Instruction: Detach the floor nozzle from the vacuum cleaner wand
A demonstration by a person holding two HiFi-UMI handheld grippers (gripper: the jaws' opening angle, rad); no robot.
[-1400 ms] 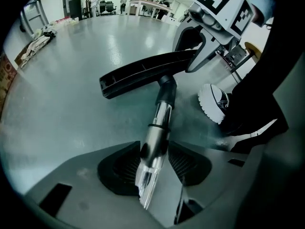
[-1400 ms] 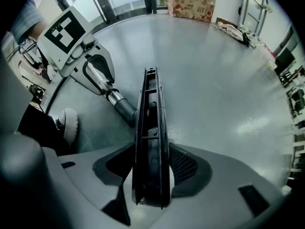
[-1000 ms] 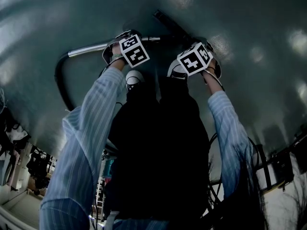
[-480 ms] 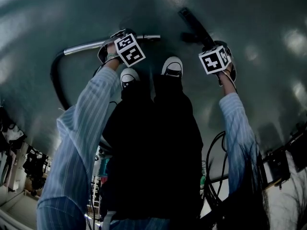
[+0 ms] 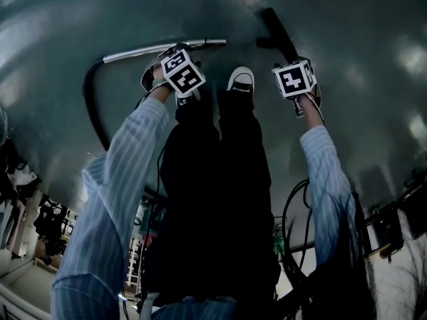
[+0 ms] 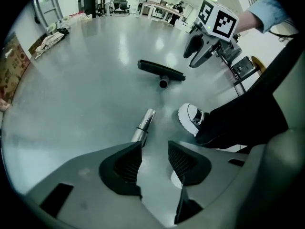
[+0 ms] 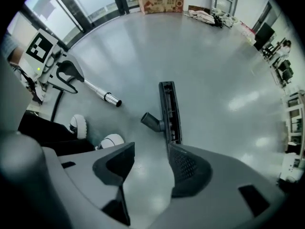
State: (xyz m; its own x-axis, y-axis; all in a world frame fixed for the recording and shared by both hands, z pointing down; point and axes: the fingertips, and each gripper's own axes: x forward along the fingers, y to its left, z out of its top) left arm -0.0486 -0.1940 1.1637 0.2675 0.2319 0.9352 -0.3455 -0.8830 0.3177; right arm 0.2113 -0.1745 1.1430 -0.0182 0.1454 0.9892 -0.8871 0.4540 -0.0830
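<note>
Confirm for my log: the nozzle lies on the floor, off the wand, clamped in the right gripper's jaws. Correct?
Not quite. The nozzle does lie on the floor, off the wand, but the right gripper isn't clamping it: the right gripper view shows its jaws apart and empty, the nozzle on the floor beyond them.

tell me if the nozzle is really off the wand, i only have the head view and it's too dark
Observer: Yes. The right gripper view shows the floor nozzle lying alone on the floor, with a bare gap between its neck and the end of the wand.
Operator: is the left gripper gripping the wand
Observer: No. In the left gripper view the left gripper has its fingers apart with only floor between them. The wand's metal end shows beyond one finger.
Operator: and the right one
Observer: The right gripper is open and empty too, with the nozzle on the floor ahead of it.
</note>
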